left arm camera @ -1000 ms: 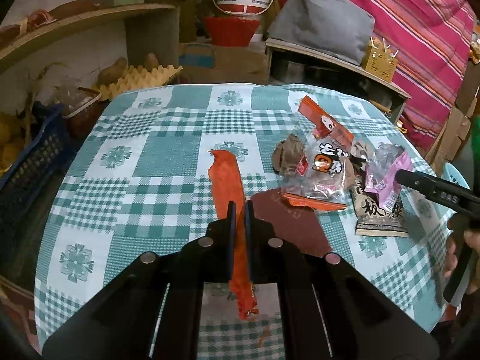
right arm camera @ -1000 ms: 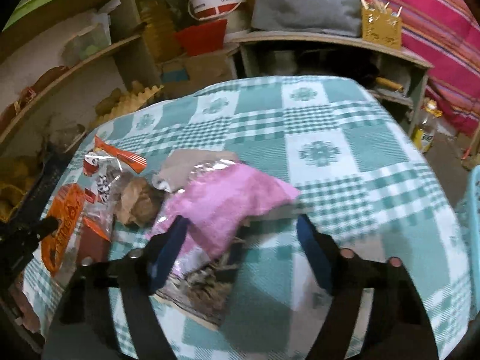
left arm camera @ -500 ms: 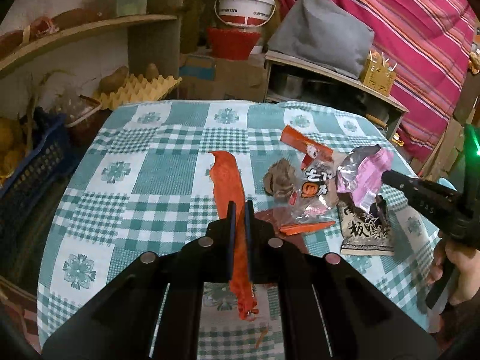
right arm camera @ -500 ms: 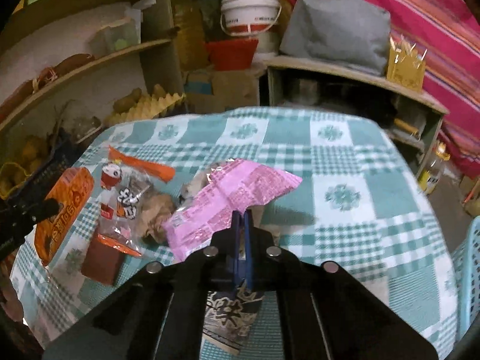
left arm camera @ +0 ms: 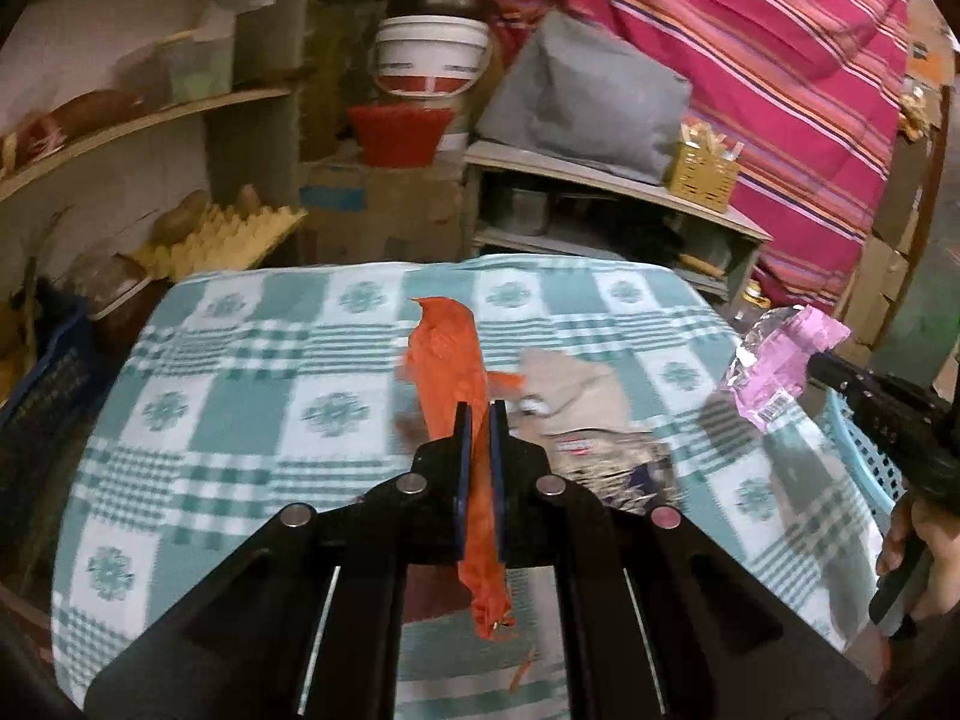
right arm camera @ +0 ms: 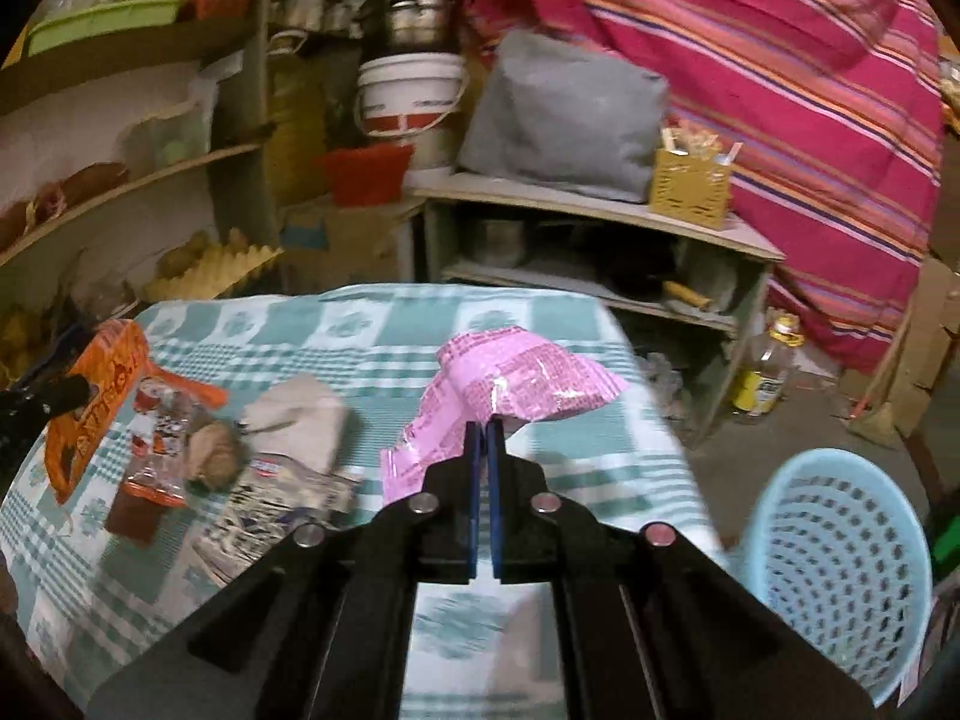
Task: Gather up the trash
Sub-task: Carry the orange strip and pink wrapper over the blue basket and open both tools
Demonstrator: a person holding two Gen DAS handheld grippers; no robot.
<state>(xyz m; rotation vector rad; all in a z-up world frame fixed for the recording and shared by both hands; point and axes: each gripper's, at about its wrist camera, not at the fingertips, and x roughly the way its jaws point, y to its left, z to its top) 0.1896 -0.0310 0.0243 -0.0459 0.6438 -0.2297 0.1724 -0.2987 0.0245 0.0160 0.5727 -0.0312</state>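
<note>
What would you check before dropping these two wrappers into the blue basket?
1. Left gripper shut on the orange wrapper: ok.
2. Right gripper shut on the pink wrapper: ok.
3. Both wrappers lifted off the table: ok.
4. Blue basket within view beside the table, on the right: ok.
5. Basket's opening directly under either wrapper: not ok.
6. Whether the basket already holds trash: cannot tell.

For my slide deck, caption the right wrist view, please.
Right gripper carries a pink wrapper toward the blue basket.
</note>
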